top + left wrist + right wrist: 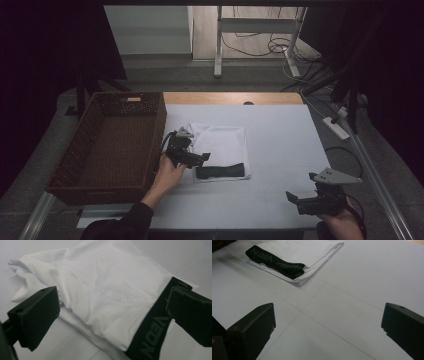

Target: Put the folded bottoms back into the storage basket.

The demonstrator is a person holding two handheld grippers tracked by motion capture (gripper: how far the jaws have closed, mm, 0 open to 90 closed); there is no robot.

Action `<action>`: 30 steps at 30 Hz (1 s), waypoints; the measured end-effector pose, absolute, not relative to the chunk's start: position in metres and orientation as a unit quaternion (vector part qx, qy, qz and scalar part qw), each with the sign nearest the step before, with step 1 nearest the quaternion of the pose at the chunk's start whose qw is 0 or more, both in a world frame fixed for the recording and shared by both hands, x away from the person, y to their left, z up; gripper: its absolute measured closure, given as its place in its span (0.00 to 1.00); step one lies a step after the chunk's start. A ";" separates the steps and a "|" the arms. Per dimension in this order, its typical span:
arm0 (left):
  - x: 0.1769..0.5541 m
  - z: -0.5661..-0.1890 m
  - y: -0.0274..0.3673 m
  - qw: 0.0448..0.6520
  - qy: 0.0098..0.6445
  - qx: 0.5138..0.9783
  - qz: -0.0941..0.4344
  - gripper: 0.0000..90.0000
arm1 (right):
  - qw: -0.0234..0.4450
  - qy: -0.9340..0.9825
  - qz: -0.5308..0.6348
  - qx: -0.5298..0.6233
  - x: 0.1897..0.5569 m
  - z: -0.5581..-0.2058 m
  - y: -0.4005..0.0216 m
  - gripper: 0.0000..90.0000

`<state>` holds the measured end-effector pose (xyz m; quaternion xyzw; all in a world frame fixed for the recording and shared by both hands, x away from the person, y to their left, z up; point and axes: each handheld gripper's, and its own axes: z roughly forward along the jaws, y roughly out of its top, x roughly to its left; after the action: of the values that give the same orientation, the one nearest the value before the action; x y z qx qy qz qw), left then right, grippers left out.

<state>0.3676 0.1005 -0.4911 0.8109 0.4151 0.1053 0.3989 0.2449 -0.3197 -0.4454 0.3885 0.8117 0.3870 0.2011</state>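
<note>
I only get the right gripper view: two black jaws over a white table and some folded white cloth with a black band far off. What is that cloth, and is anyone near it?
Observer: The folded white garment has the left gripper hovering at its left edge, jaws open, a hand holding it.
Operator: Is anything else on the table?
Observer: Yes, a brown wicker basket stands at the table's left side, beside the garment.
Operator: Anything inside it?
Observer: In the high view its bottom looks bare, though it is dim.
Operator: And my gripper, where is it?
Observer: The right gripper is near the table's front right corner, well apart from the garment, jaws open.
</note>
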 end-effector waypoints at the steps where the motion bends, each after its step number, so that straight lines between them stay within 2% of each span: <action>1: 0.371 -0.491 0.101 0.396 0.420 0.809 0.110 0.00 | 0.201 0.812 0.387 0.389 0.245 -0.445 -0.320 0.00; 30: 0.425 -0.509 0.110 0.377 0.474 0.790 0.094 0.00 | 0.198 0.813 0.386 0.388 0.246 -0.446 -0.320 0.00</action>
<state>0.4249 0.1100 -0.5088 0.7898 0.4745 0.0936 0.3772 0.2457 -0.3196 -0.4457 0.3885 0.8129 0.3860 0.1981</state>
